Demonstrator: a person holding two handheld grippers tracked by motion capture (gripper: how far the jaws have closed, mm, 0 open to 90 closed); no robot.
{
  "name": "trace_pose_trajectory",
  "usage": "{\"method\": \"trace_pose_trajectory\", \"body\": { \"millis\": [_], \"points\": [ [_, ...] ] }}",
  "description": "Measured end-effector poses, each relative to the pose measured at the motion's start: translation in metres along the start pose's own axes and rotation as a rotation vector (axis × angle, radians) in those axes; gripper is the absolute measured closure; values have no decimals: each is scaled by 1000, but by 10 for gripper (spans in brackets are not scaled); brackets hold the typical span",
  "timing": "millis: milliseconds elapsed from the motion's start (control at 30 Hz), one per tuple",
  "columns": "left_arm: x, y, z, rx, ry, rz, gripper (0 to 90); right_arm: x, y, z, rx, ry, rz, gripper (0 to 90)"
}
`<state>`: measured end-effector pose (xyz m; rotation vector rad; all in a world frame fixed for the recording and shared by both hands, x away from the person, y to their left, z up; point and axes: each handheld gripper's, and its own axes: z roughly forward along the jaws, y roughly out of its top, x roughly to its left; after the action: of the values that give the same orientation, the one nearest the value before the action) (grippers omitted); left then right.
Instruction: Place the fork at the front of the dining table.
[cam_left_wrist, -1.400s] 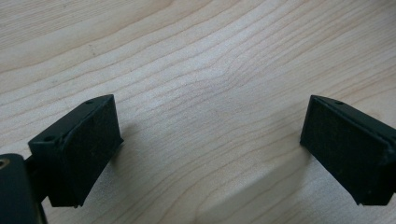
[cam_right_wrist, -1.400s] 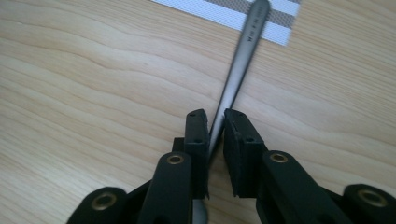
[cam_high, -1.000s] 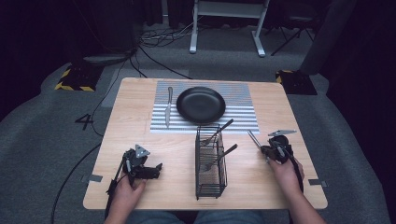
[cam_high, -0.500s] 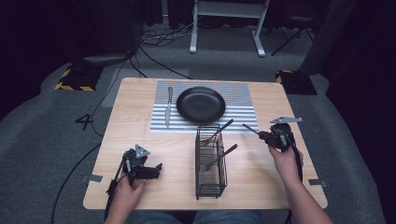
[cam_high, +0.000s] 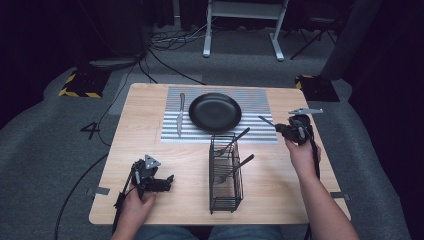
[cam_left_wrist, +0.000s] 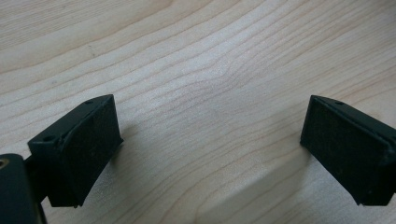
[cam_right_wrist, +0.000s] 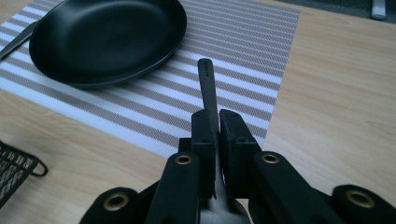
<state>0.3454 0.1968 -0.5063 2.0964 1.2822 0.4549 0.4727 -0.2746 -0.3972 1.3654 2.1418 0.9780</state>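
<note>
Right of the black plate (cam_high: 215, 112), the right gripper (cam_high: 281, 128) hangs raised, clamping a dark utensil (cam_right_wrist: 208, 93) (handle plateward); the left gripper (cam_high: 167, 182) rests gaping near the wire basket (cam_high: 226, 175)

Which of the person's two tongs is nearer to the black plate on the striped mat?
The right tongs, shut on a dark utensil, hang beside the black plate at the mat's right edge. The left tongs, open, sit near the table's front-left corner, well away from it.
</note>
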Motion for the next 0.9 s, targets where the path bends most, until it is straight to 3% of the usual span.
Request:
{"method": "trace_pose_trajectory", "body": {
  "millis": [233, 433, 700, 867, 900],
  "points": [
    [1, 5, 4, 2, -1, 8, 44, -5, 19, 12, -17, -25, 27, 848],
    [1, 5, 4, 2, -2, 7, 43, -10, 32, 27, -28, -24, 80, 848],
    [1, 3, 3, 1, -1, 6, 44, -11, 57, 58, -12, -72, 82, 848],
    [0, 3, 2, 3, -4, 5, 44, -13, 61, 76, -13, -75, 103, 848],
    [1, 3, 2, 3, -4, 6, 44, -12, 61, 87, 2, -100, 92, 848]
  ]
}}
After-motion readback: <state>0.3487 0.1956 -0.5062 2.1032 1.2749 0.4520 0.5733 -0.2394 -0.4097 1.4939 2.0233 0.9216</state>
